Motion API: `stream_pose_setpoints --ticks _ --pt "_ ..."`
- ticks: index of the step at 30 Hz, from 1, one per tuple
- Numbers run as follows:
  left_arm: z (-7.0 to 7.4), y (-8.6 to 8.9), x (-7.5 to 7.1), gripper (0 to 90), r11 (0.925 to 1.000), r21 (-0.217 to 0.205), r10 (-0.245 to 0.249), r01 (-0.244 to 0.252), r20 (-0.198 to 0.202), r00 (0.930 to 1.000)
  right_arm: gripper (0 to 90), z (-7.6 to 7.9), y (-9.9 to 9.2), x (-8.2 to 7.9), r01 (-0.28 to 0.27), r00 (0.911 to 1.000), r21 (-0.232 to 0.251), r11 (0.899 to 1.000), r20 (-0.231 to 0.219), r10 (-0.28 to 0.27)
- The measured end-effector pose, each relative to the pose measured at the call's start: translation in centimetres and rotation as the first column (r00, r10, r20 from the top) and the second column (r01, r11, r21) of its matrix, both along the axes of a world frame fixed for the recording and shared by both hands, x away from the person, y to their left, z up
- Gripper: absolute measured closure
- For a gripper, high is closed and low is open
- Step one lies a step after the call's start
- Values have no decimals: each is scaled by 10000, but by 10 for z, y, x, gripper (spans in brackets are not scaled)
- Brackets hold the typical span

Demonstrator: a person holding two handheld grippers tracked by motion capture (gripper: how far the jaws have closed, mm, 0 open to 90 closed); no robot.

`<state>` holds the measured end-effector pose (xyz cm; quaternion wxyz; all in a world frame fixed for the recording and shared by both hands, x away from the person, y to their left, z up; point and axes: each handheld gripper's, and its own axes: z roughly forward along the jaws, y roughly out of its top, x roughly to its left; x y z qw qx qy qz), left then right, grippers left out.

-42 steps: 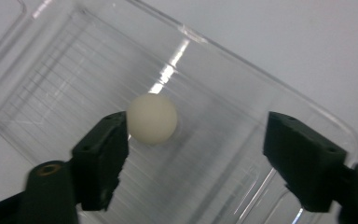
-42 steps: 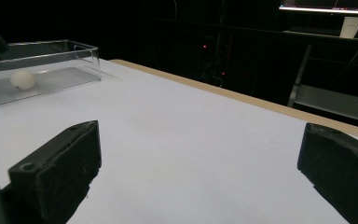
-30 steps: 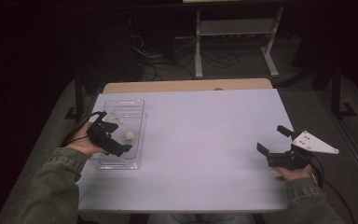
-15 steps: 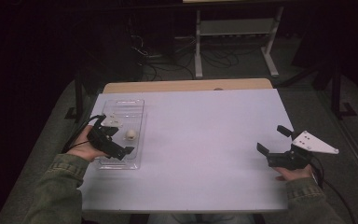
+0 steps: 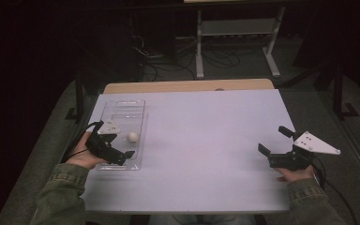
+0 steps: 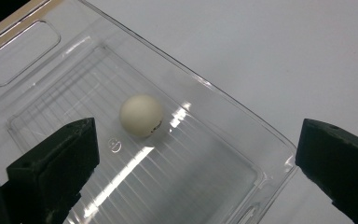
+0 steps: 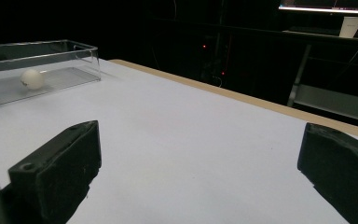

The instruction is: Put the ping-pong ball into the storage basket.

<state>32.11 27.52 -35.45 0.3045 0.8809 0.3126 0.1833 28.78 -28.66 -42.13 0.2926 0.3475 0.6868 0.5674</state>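
So quick update, the left gripper (image 5: 115,151) has backed off toward my edge of the table (image 5: 206,122) compared w/ a sec ago, when it was sitting right over the middle of the clear tray (image 5: 122,110) w/ the little white ball (image 5: 132,136) basically at its tips. Now the ball's on its own, lying free on the tray floor roughly mid-tray, closer to the tray's right wall, and my jaws are spread wide w/ nothing between them. In the left gripper view the ball (image 6: 141,115) sits ahead of the jaws, nearer the left one but not touching either, so def released, not held. Tray itself is near the left edge of the table, long side running front to back, and afaict it hasn't budged. My read: the ball drop-off into the tray is done and I'm just clearing out, though tbh it could also be me lining up for a fresh grab, can't rule that out from here. Right gripper (image 5: 275,142) hasn't moved at all, parked near the right edge by the front corner, jaws wide apart and empty, pointing across the table; in its own view the ball (image 7: 32,78) shows far off inside the tray (image 7: 81,58). Nothing else on the table.
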Motion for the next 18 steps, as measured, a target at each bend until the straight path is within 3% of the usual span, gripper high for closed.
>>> stream_pose_setpoints --ticks 8,18 --pt "-3 5 -7 0 9972 -730 189 -175 180 9997 0 0 0 0 11 10000 -21 10000 30 -11" --pt "-11 11 -17 0 9918 -1240 339 -297 322 9989 0 0 0 0 5 10000 -46 10000 19 -5"
